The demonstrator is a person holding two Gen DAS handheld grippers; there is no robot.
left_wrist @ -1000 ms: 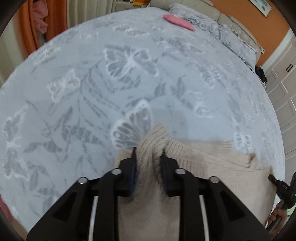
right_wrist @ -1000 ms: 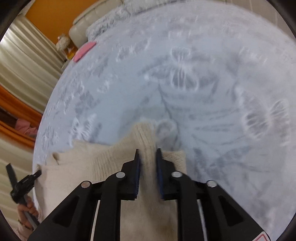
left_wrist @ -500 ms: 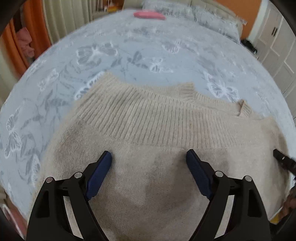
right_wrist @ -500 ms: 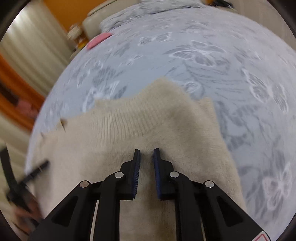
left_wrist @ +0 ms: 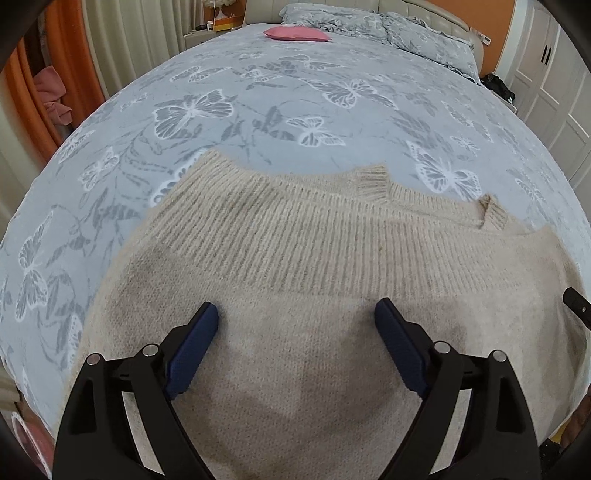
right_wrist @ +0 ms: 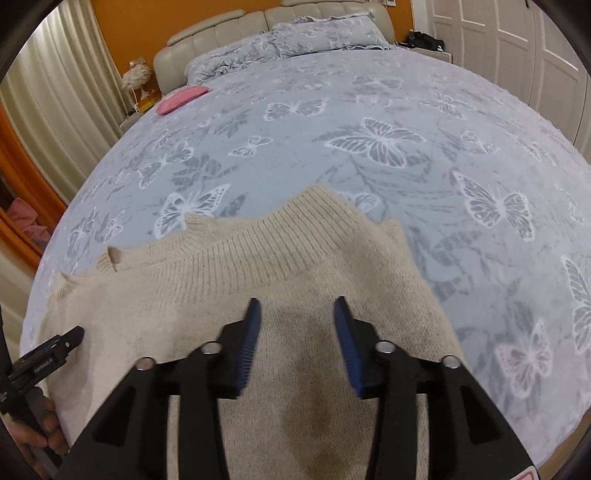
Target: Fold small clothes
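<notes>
The beige sweater lies flat near your edge of the butterfly-print bedspread, its ribbed hem facing wide bare bedding, while your left gripper and right gripper hover spread above it, pinching nothing.

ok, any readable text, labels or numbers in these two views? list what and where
White print on the left hand-held gripper body, seen in the right wrist view: too small and blurred to read.
Red-bordered sticker at the bottom edge of the right wrist view: cut off, no text legible.
Beige sweater, butterfly bedspread, pink cushion: no text visible.
</notes>
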